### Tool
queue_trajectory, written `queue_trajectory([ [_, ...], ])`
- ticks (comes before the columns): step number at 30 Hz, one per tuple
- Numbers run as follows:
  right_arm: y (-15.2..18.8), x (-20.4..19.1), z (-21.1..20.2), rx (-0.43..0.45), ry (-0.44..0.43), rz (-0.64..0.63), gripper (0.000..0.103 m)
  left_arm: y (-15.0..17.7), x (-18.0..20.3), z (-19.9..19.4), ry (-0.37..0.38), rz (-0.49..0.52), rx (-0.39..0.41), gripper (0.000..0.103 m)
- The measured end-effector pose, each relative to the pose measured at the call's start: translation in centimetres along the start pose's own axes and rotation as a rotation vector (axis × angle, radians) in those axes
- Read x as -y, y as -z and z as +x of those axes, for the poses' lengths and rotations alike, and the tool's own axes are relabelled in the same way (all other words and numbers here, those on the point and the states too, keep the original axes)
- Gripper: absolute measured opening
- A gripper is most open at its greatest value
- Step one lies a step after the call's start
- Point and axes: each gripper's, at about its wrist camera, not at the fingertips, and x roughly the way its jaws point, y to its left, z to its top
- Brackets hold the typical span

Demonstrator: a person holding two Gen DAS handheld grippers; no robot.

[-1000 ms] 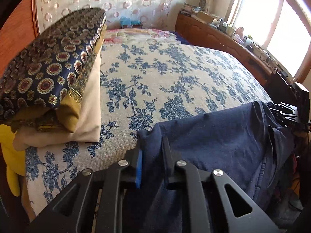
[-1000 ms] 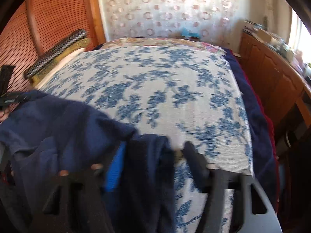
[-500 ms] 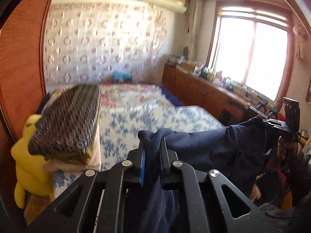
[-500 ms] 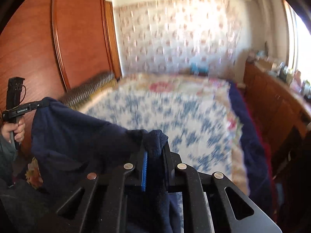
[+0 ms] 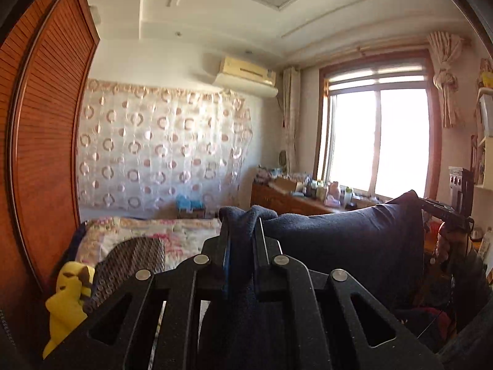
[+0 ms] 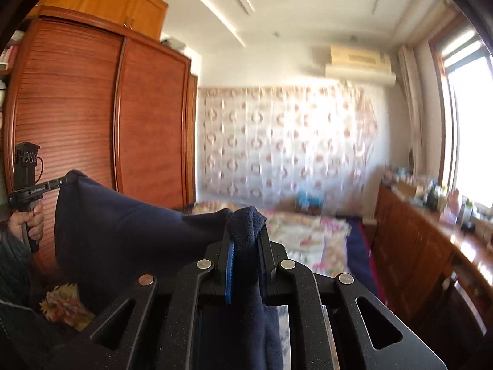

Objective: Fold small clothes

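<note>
A dark navy garment (image 5: 345, 243) hangs stretched in the air between my two grippers, high above the bed. My left gripper (image 5: 242, 234) is shut on one top corner of it. My right gripper (image 6: 246, 237) is shut on the other top corner; the cloth (image 6: 123, 231) spans leftward from it. Each view shows the other gripper at the far end of the garment, the right one (image 5: 431, 205) and the left one (image 6: 63, 181). The garment's lower part is hidden behind the gripper bodies.
The bed (image 5: 148, 231) with floral covers lies below and ahead. A stack of folded cloth (image 5: 129, 259) and a yellow plush toy (image 5: 67, 296) sit at its left. A wooden wardrobe (image 6: 92, 123) stands left, a cluttered wooden counter (image 6: 431, 231) under the window right.
Both grippers have lifted the navy garment off the bed and raised it high. The views have tilted up from the bedspread to the wall and ceiling.
</note>
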Motion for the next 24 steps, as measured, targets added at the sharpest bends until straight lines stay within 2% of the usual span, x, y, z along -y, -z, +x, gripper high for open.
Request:
queue_trajectory([
  [3, -2.5, -0.3, -0.9, 0.046, 0.006, -0.039, 0.012, -1.4, -0.2, -0.3, -0.010, 0.019, 0.040, 0.012],
  [7, -4.3, -0.5, -0.6, 0.072, 0.023, -0.088, 0.012, -2.8, -0.9, 1.4, -0.030, 0.041, 0.049, 0.012],
  [10, -4.1, 0.1, 2.0, 0.047, 0.041, -0.107, 0.012, -3.0, -1.7, 4.6, -0.055, 0.056, 0.017, 0.012],
  [13, -3.5, 1.4, 6.2, -0.002, 0.064, -0.104, 0.012, -2.0, -3.1, 9.9, -0.103, 0.068, -0.047, 0.012],
  [17, -2.7, 2.7, 16.0, -0.128, 0.089, -0.072, 0.012, 1.3, -5.3, 18.3, -0.148, 0.075, -0.146, 0.014],
  [19, -1.1, 4.1, 22.2, -0.209, 0.138, -0.070, 0.015, 3.8, -7.7, 23.9, -0.212, 0.152, -0.212, 0.024],
  [20, 0.1, 5.0, 25.4, -0.260, 0.167, -0.062, 0.017, 4.5, -8.3, 25.1, -0.226, 0.162, -0.237, 0.026],
  [21, 1.7, 5.9, 28.7, -0.326, 0.203, -0.049, 0.027, 5.8, -9.4, 27.0, -0.234, 0.148, -0.282, 0.032],
  [22, 2.9, 6.5, 31.0, -0.378, 0.239, -0.044, 0.039, 7.0, -10.4, 28.2, -0.214, 0.115, -0.320, 0.042],
  [24, 5.8, 7.8, 34.7, -0.469, 0.307, -0.017, 0.044, 8.9, -10.9, 29.4, -0.168, 0.066, -0.382, 0.051],
])
